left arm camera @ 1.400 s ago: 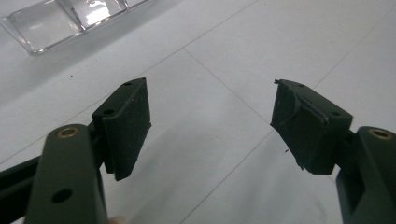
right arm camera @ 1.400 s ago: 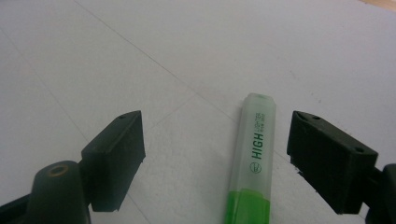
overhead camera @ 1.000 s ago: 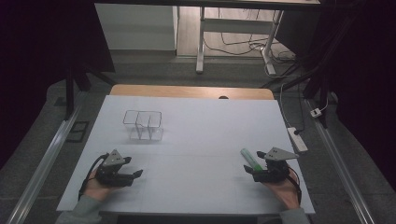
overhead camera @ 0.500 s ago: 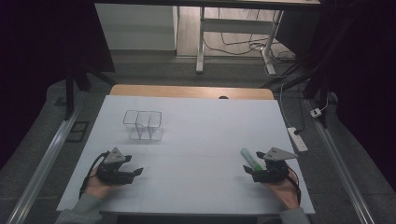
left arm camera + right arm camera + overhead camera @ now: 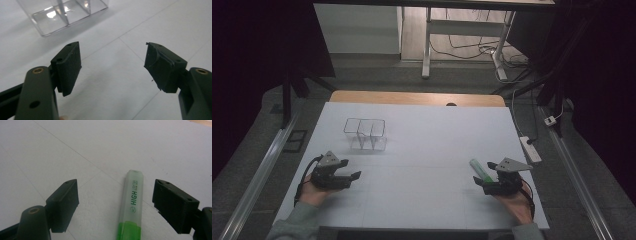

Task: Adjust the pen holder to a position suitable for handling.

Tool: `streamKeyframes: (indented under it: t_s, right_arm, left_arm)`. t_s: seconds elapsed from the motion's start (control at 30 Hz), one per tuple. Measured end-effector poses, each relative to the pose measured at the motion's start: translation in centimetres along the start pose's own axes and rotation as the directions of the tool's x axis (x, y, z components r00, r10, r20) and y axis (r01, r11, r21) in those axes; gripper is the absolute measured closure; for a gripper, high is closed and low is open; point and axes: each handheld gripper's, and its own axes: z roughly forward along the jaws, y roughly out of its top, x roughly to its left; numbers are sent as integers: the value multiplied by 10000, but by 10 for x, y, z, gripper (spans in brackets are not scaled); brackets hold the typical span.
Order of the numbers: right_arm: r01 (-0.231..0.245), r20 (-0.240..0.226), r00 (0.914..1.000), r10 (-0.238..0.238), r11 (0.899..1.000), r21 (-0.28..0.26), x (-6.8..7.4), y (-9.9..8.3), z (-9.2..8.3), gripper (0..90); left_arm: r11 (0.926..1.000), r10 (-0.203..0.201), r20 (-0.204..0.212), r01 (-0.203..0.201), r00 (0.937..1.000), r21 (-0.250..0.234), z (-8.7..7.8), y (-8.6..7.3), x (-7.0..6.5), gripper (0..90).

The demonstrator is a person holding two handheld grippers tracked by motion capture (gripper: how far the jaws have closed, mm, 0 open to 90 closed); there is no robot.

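- I find the table (image 5: 422,200) covered with a white sheet, bare across its middle. That leaves open ground between the two grippers and the container at the far left.
- The clear organiser (image 5: 365,134) stands upright on the far left part of the sheet, well apart from the highlighter. It is divided into compartments and I see nothing in them. In the left gripper view it sits ahead of the jaws and apart from them (image 5: 62,15). I judge it the likely destination, placed within reach of either hand.
- The left gripper (image 5: 354,176) rests near the table's front left edge, held in the person's hand. Its jaws stand wide apart with only white sheet between them (image 5: 112,65). It holds nothing, and I judge it is parked there to keep out of the way.
- The right gripper (image 5: 478,181) is low at the front right, and its jaws also gape wide (image 5: 116,202). The highlighter lies in the gap between them, nearer the right-hand jaw in the right gripper view. Neither pad touches the barrel, so nothing is gripped yet.
- The green highlighter (image 5: 131,207) lies flat on the sheet at the front right (image 5: 481,170), with its pale capped end pointing away from the gripper. Its barrel runs roughly along the jaws' line of sight, so a closing grip would fall across its narrow sides. I judge the approach is set up for that reason, and that centring it before closing would lessen any twist.
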Motion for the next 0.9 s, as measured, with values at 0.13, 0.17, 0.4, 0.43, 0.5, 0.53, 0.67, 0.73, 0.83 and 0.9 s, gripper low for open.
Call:
streamKeyframes:
  t_s: [0.13,0.17,0.4,0.43,0.5,0.53,0.67,0.73,0.83,0.9]
  right_arm:
    - [-8,-40,10000,8,10000,23,0,0,0,206]
    - [-5,-49,10000,5,10000,30,1,0,1,205]
    - [-46,-34,10000,46,10000,-19,0,0,-1,205]
    - [-46,-25,10000,46,10000,-1,0,0,-1,205]
    - [-52,-24,10000,52,10000,-21,1,0,-2,205]
    - [-58,17,10000,58,10000,-10,1,0,-2,205]
    - [-56,18,10000,56,10000,-19,1,0,-2,204]
    - [-91,-37,10000,90,9999,-106,0,0,-2,204]
    - [-98,-12,10000,97,9999,-141,1,0,-3,204]
    - [-137,-36,9999,137,9997,-179,0,0,-3,204]
  left_arm:
    - [9999,-103,-258,104,9996,39,0,0,8,299]
    - [9999,-156,-283,156,9995,30,-1,0,10,300]
    - [9985,-541,-587,536,9968,-98,-4,-1,24,317]
    - [9984,-564,-598,558,9966,-125,-5,-1,25,323]
    - [9981,-605,-663,597,9960,-131,-5,-1,27,336]
    - [9980,-631,-671,623,9958,-131,-4,0,28,351]
    - [9972,-751,-741,744,9944,-124,-1,0,35,367]
    - [9968,-797,-810,792,9935,-101,0,1,39,374]
    - [9962,-874,-963,866,9915,-128,2,3,46,378]
    - [9957,-925,-1066,914,9900,-146,5,7,51,382]
